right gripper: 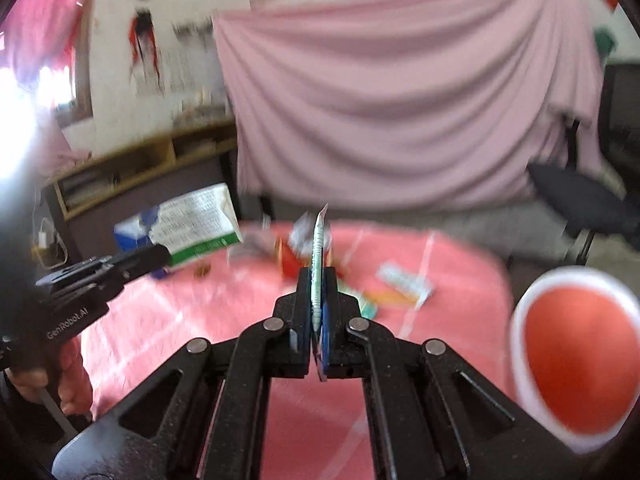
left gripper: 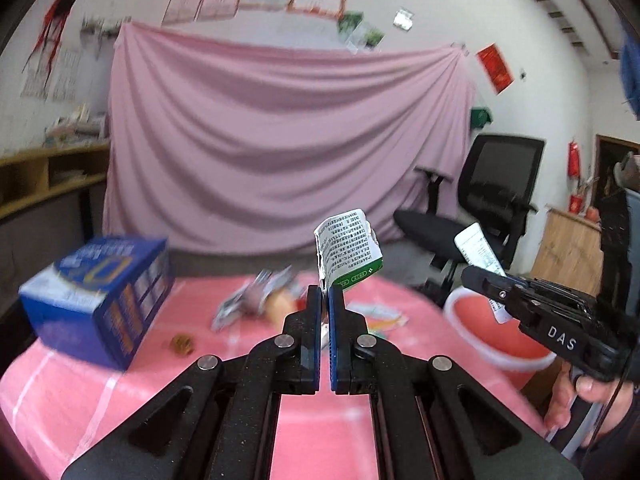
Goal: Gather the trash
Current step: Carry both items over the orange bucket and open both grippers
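Black left tongs (left gripper: 325, 294) with blue pads, silver pivot pins, right tongs (right gripper: 318, 280) alike, white "DAS" lettering

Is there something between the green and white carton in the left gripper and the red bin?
Only the right gripper, shut on a flat white packet, sits between the carton in the left gripper and the red bin. Nothing else visible does.

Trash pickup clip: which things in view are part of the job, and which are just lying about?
Job:
green-and-white carton, pinched by left gripper
flat white packet, pinched by right gripper
red bin
loose wrappers on the pink table

Lying about:
blue box
office chair
pink drape
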A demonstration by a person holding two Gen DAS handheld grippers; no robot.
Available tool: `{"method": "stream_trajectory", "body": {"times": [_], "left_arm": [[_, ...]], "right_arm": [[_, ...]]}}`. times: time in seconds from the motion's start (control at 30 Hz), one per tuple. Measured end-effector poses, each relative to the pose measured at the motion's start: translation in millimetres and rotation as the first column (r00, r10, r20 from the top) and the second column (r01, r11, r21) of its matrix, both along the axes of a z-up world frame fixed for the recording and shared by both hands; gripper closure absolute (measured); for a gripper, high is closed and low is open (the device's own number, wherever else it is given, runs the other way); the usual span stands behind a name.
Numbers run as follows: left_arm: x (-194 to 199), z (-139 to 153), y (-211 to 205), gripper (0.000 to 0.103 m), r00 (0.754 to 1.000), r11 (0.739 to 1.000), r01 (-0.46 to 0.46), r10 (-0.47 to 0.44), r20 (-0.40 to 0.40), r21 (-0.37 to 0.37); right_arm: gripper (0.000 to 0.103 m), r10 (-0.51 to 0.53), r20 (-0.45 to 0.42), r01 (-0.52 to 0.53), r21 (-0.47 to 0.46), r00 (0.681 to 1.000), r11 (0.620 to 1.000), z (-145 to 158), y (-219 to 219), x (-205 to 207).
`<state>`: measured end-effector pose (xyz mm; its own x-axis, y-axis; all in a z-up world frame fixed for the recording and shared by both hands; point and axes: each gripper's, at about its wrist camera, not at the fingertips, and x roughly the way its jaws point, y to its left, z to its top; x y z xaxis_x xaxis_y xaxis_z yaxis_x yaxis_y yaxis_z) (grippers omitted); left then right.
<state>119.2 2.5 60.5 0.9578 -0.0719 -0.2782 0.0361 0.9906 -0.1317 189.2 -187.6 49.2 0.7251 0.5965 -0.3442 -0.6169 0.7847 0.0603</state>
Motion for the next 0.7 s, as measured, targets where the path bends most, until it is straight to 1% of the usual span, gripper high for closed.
{"method": "stream_trajectory", "body": {"times": [0.03, 0.13, 0.23, 0.3, 0.4, 0.5, 0.57, 0.63, 0.7], "left_arm": [[0.7, 5.9, -9.7, 0.102, 0.999, 1.0, 0.015, -0.015, 0.03, 0.009], [4.2, 21.5, -38.3, 0.101, 0.992, 0.996, 0.066, -0.071, 0.103, 0.052], [13.4, 31.9, -71.2, 0.101, 0.977, 0.987, 0.131, -0.145, 0.158, 0.097], [23.7, 34.7, -90.1, 0.101, 0.967, 0.978, 0.175, -0.192, 0.168, 0.113], [43.1, 36.0, -118.4, 0.101, 0.953, 0.964, 0.24, -0.256, 0.161, 0.11], [64.1, 37.1, -147.4, 0.101, 0.943, 0.951, 0.296, -0.307, 0.13, 0.094], [80.4, 34.8, -166.8, 0.101, 0.939, 0.943, 0.32, -0.328, 0.101, 0.087], [94.2, 32.3, -183.5, 0.101, 0.936, 0.937, 0.342, -0.346, 0.059, 0.077], [107.2, 29.7, -198.4, 0.101, 0.928, 0.927, 0.371, -0.372, 0.008, 0.058]], "right_arm": [[0.078, -0.019, 0.048, 0.018, 0.02, 0.999, 1.0, 6.9, -7.8, -5.3], [0.078, -0.092, 0.146, 0.079, 0.086, 0.985, 0.993, 23.5, -33.4, -13.7], [0.078, -0.174, 0.205, 0.147, 0.139, 0.963, 0.979, 34.3, -60.8, -16.3], [0.078, -0.228, 0.217, 0.194, 0.165, 0.949, 0.967, 38.6, -76.9, -10.8], [0.078, -0.306, 0.221, 0.265, 0.196, 0.926, 0.944, 41.4, -103.3, -5.8], [0.078, -0.377, 0.211, 0.339, 0.193, 0.902, 0.921, 40.3, -127.2, 6.2], [0.078, -0.412, 0.186, 0.379, 0.188, 0.892, 0.906, 38.7, -141.1, 13.1], [0.078, -0.44, 0.129, 0.417, 0.171, 0.888, 0.892, 30.2, -154.3, 28.7], [0.078, -0.465, 0.073, 0.452, 0.144, 0.882, 0.88, 21.0, -160.9, 40.1]]}}
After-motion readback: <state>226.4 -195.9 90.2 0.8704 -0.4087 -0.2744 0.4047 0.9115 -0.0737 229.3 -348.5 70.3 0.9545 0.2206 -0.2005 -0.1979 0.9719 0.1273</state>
